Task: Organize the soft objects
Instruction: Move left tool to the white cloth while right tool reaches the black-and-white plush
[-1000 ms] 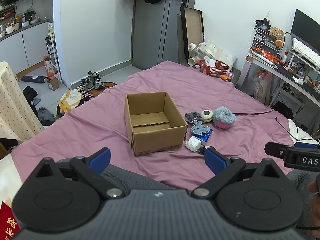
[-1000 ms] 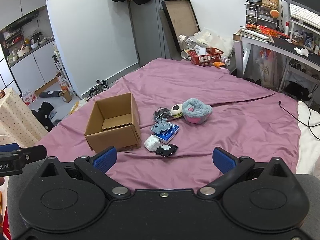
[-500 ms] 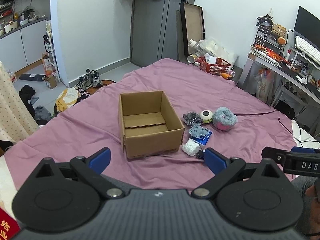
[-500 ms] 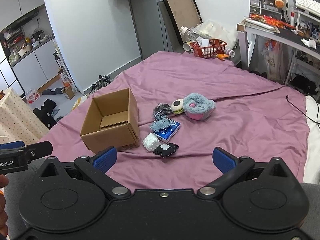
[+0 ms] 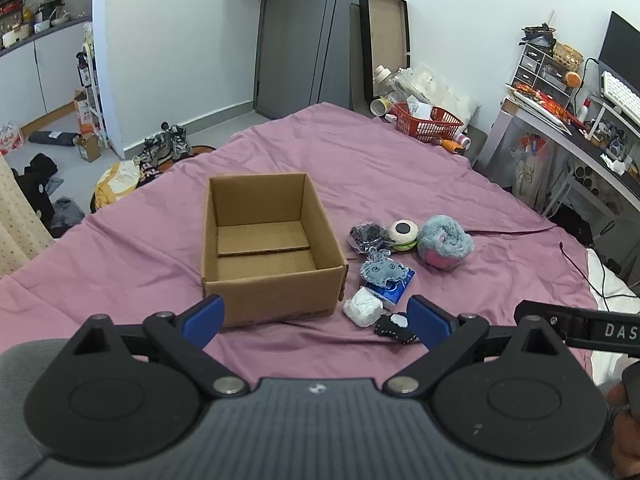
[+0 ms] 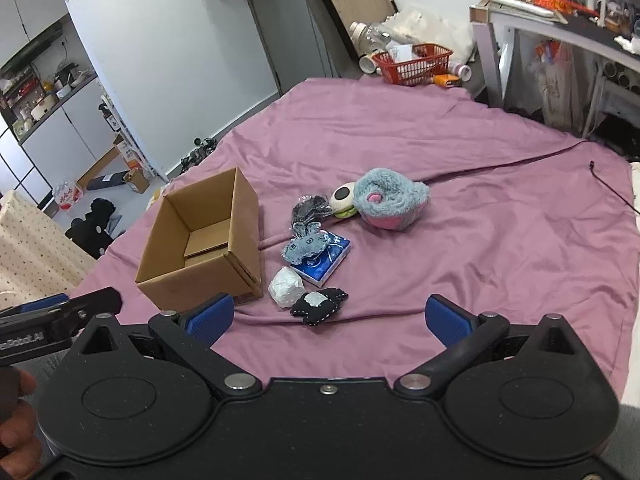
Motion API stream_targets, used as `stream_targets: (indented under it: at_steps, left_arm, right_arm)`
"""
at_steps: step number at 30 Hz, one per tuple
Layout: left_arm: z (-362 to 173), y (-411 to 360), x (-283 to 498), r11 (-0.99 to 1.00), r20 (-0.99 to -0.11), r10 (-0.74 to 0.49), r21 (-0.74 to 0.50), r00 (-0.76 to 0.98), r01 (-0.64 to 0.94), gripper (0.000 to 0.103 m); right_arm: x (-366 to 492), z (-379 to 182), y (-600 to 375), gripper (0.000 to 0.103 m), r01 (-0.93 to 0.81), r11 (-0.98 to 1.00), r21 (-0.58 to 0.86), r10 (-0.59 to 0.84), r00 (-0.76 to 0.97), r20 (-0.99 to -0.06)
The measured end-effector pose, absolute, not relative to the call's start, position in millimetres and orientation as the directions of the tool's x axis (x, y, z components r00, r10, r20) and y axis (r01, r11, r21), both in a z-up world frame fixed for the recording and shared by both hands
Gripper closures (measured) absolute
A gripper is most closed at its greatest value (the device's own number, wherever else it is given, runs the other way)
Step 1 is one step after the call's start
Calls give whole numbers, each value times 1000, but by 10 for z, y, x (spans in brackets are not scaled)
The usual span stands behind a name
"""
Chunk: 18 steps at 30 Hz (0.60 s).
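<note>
1. Left wrist view: left gripper (image 5: 316, 318) has its blue pads spread wide, nothing between them. Right gripper (image 6: 327, 317) likewise released, pads wide apart, nothing held.
2. Nearest soft item: black pouch with a white patch (image 6: 318, 305), flat on the purple bedsheet (image 6: 460, 184), just ahead of the right gripper's gap; in the left view (image 5: 394, 325) it lies just inside the left gripper's right-hand finger, partly hidden by it.
3. White crumpled bundle (image 6: 286, 286) touches the pouch on its left side, close to the box corner.
4. Ahead of those: blue tissue pack (image 6: 326, 262) with a grey-blue denim toy (image 6: 304, 246) lying on top of it.
5. Farther ahead: dark crinkled bag (image 6: 308, 210), then a round cream toy with a black eye (image 6: 344, 198) touching a fluffy grey-and-pink plush (image 6: 394, 204), the largest of the group.
6. Cardboard box (image 5: 272, 248) stands open-topped on the sheet, straight ahead of the left gripper's left-hand finger; only its loose bottom flaps show inside. All soft items lie outside it, to its right.
7. Beyond the bed's far edge: red basket (image 6: 414, 64), and at far right a cluttered desk (image 6: 560, 20). A black cable (image 6: 612, 188) trails on the sheet, right of the plush and well apart from it.
</note>
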State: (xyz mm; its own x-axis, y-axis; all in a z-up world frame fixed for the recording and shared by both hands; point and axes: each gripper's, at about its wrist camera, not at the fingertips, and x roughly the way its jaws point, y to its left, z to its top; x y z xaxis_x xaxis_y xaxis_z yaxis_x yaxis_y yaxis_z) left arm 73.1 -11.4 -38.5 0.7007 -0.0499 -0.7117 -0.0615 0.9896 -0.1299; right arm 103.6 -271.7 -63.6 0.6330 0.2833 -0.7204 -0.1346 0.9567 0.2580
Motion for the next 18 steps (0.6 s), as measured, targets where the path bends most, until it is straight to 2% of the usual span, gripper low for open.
stream_targets:
  at_steps: [4, 8, 14, 18]
  left_arm:
    - [-497, -126, 870, 987, -730, -25, -125, 683, -98, 13]
    - [-612, -121, 977, 982, -747, -25, -142, 665, -123, 17]
    - [-793, -135, 1158, 971, -781, -39, -176, 623, -160, 26]
    - [-901, -220, 1259, 973, -792, -50, -175, 608, -148, 29]
  right_arm:
    - [1221, -708, -2752, 0, -122, 944, 306, 313, 619, -720]
    - [1458, -794, -2693, 6, -115, 943, 311, 317, 588, -744]
    - [1678, -931, -2708, 7, -69, 919, 388, 358, 558, -749]
    - [1770, -1173, -2779, 14, -16, 895, 445, 387, 521, -761]
